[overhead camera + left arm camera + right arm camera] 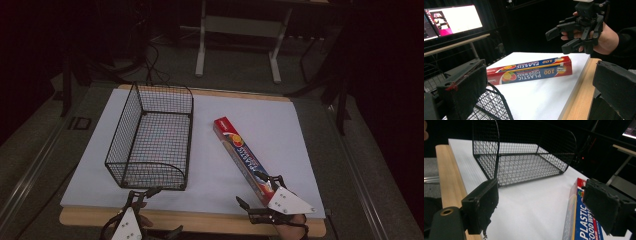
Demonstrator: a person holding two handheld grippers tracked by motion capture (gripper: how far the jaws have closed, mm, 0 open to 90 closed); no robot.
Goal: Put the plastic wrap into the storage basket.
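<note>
At the left of the high view the left gripper sits at the near edge of the bench, just in front of the near end of a black wire basket. Its fingers stand wide apart in its own view, with nothing between them; a corner of the basket's mesh shows below the left one.

The basket is empty and stands upright on a white board that covers most of the wooden bench top. It runs lengthwise away from the person on the left half of the board.

To the right of the basket, apart from it, lies a long box of plastic food wrap, flat on the board and slanted, its far end toward the middle and its near end toward the right front corner.

The right gripper is held in a hand over that near end of the box. In the left gripper view it hangs above the box without touching it. Its fingers are spread wide and hold nothing, the box end lying below the right one.

A lit monitor stands on a stand at the far left in the left gripper view.
</note>
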